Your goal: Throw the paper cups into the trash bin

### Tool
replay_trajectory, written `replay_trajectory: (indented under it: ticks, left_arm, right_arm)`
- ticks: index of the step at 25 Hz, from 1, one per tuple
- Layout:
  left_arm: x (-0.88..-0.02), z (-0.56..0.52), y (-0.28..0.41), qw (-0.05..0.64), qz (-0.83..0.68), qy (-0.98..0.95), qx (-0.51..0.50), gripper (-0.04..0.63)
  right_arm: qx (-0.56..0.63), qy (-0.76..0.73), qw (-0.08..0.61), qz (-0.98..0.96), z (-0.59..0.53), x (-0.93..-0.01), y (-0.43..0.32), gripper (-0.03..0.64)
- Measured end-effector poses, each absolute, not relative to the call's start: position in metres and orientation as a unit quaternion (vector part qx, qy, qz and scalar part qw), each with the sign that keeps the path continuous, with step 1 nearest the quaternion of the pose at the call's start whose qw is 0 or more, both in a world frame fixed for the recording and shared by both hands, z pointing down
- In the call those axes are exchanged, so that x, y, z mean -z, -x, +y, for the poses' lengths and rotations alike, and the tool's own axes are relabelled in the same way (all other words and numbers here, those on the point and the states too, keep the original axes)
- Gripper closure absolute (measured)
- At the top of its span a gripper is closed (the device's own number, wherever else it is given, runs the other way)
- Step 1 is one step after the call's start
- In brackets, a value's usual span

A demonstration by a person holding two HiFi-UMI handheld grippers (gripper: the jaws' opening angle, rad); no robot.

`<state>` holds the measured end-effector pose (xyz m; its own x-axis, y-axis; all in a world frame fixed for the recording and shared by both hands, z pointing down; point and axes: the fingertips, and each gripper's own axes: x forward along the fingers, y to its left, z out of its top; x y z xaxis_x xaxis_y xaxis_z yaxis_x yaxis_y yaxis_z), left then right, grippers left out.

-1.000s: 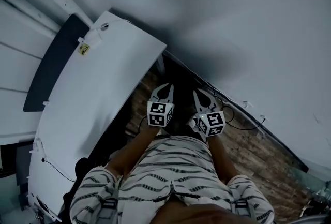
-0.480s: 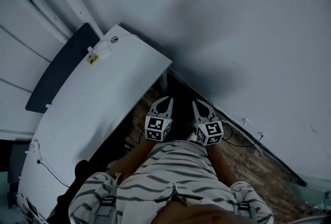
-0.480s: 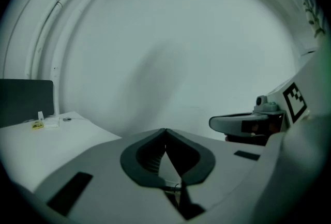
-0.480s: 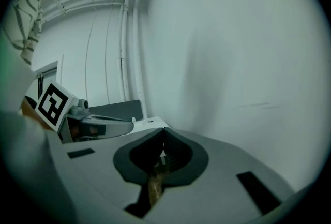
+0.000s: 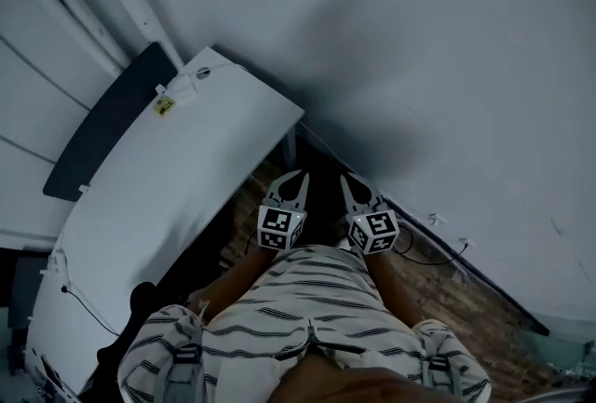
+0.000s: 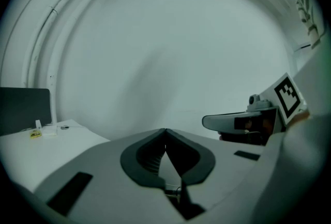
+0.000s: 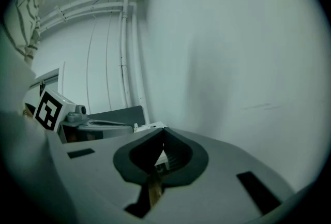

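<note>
No paper cup or trash bin shows in any view. In the head view my left gripper [image 5: 299, 176] and right gripper [image 5: 347, 179] sit side by side close to the person's striped shirt, pointing at a white wall. Both are shut with nothing between the jaws. In the left gripper view, the left gripper [image 6: 165, 130] has its tips touching, with the right gripper [image 6: 240, 122] beside it. The right gripper view shows the right gripper [image 7: 164, 129] closed the same way, the left gripper [image 7: 95, 125] at its side.
A white table [image 5: 158, 206] stands at the left, with a dark panel [image 5: 98, 136] behind it and a small yellow tag [image 5: 165, 105] near its far corner. Cables [image 5: 438, 252] run along the wall's foot over a brown wooden floor [image 5: 452, 294]. White pipes [image 7: 124, 52] climb the wall.
The head view has swung slightly, so the table sits a little differently in the frame. Both grippers stay shut, side by side, slightly lower in the picture.
</note>
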<state>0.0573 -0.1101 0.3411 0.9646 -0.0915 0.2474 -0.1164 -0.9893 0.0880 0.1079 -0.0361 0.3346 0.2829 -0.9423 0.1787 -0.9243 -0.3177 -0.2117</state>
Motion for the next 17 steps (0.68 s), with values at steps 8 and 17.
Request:
replay_trajectory:
  ticks: [8,17]
  left_arm:
    - [-0.345,-0.105,-0.050,0.048,-0.044,-0.991,-0.120,0.572]
    - [-0.344,-0.107,-0.044,0.048,-0.053,-0.991,-0.112,0.572]
  right_arm:
    - [0.135,0.800,0.046,0.583,-0.028,-0.342,-0.103,0.607]
    - [0.124,0.804,0.049,0.579,-0.021,-0.341,-0.104,0.607]
